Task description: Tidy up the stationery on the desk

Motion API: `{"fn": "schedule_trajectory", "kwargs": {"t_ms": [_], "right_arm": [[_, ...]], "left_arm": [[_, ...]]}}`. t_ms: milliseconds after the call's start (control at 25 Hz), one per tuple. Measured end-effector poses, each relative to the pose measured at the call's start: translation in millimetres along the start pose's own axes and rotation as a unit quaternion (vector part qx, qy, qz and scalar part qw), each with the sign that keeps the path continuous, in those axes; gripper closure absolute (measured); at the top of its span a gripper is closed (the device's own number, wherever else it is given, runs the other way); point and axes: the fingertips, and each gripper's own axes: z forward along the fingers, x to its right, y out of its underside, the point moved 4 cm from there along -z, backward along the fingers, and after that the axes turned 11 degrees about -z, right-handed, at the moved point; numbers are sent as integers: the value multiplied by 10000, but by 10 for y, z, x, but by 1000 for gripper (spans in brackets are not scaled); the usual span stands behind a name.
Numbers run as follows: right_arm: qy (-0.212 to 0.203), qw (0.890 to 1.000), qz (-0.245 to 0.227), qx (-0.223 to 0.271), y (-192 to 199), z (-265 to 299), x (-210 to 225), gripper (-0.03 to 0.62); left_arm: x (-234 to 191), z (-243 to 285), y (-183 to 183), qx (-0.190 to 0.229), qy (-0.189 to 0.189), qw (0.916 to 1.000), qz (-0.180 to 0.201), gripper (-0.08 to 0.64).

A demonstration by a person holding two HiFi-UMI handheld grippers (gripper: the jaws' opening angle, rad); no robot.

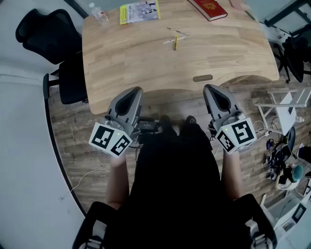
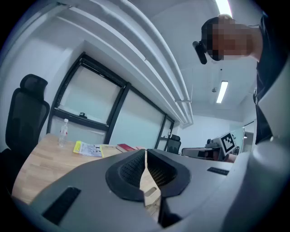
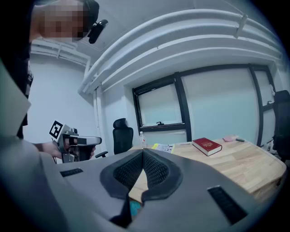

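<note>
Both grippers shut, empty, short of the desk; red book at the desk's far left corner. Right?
No: head view shows the red book at the desk's far right corner; the water bottle is at the far left. The rest holds.

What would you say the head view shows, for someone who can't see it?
A person looking down holds a grey left gripper and a grey right gripper, both shut and empty, in front of a light wooden desk. On it are a red book, a yellow booklet, a clear plastic bottle and a yellow pen.
</note>
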Motion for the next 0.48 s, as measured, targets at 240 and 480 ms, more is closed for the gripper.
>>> {"fn": "schedule_trajectory", "kwargs": {"t_ms": [240,480], "right_arm": [[97,9999,80,8,-4,28,52,572],[346,9988,356,23,-5,-40,153,571]], "left_arm": [[-4,59,0,-46,18,10000,17,517],[19,132,20,-138,121,9998,-26,517]]}}
